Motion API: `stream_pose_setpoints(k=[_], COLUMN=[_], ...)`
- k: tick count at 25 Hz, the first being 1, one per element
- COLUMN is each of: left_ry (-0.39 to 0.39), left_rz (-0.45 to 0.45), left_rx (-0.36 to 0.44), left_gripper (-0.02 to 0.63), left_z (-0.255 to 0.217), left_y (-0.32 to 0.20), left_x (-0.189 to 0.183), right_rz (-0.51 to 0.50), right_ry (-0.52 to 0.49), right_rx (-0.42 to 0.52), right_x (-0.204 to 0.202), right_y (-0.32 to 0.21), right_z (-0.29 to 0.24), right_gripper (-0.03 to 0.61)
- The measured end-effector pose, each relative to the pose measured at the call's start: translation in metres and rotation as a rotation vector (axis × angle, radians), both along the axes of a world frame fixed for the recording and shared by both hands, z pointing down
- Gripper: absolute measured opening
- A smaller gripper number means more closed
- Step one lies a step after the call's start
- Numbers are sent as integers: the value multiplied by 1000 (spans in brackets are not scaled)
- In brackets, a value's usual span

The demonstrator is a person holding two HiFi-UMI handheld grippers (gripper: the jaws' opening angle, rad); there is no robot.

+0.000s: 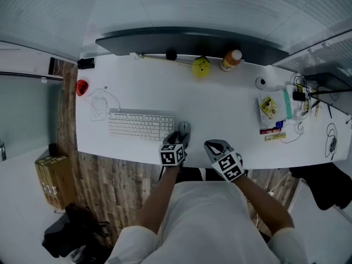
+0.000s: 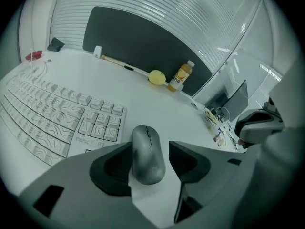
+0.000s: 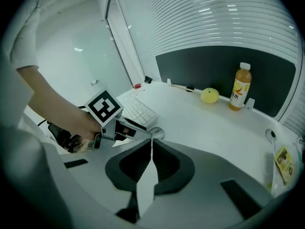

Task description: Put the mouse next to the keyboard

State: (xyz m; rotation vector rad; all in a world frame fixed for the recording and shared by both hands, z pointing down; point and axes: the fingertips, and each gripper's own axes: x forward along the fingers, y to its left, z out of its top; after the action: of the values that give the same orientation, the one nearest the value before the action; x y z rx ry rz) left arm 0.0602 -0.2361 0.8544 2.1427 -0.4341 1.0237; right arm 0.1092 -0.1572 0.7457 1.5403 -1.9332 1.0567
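A grey mouse (image 1: 184, 127) (image 2: 147, 151) lies flat on the white desk (image 1: 220, 109), just right of the white keyboard (image 1: 141, 124) (image 2: 52, 118). My left gripper (image 1: 183, 138) (image 2: 148, 147) straddles the mouse's rear with its jaws open. The left pad sits close against the mouse's side, and a gap shows at the right pad. My right gripper (image 1: 212, 144) (image 3: 151, 142) hovers near the desk's front edge, right of the left one, shut and holding nothing. In the right gripper view the mouse (image 3: 157, 133) peeks out beyond the jaw tips, beside the keyboard (image 3: 138, 111).
A yellow round toy (image 1: 201, 66) and an orange bottle (image 1: 231, 59) stand at the back by a dark panel (image 1: 187, 40). A thin cable (image 1: 99, 103) lies left of the keyboard. A yellow packet (image 1: 268, 106) and wires crowd the right end. A cardboard box (image 1: 49, 180) sits on the floor.
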Motion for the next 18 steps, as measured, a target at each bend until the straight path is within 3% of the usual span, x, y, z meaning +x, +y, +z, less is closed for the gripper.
stream_pose_setpoints(k=[10, 18], left_ry=[66, 144], left_rz=[-8, 2], left_rx=[22, 70], left_gripper=[249, 157], left_z=[-26, -71], left_y=[-15, -31], left_x=[-4, -7], right_rz=[-2, 52], right_ry=[47, 74], right_rx=[17, 33], right_x=[1, 7], right_y=[-15, -22], right_z=[-10, -27], right_gripper=[34, 33])
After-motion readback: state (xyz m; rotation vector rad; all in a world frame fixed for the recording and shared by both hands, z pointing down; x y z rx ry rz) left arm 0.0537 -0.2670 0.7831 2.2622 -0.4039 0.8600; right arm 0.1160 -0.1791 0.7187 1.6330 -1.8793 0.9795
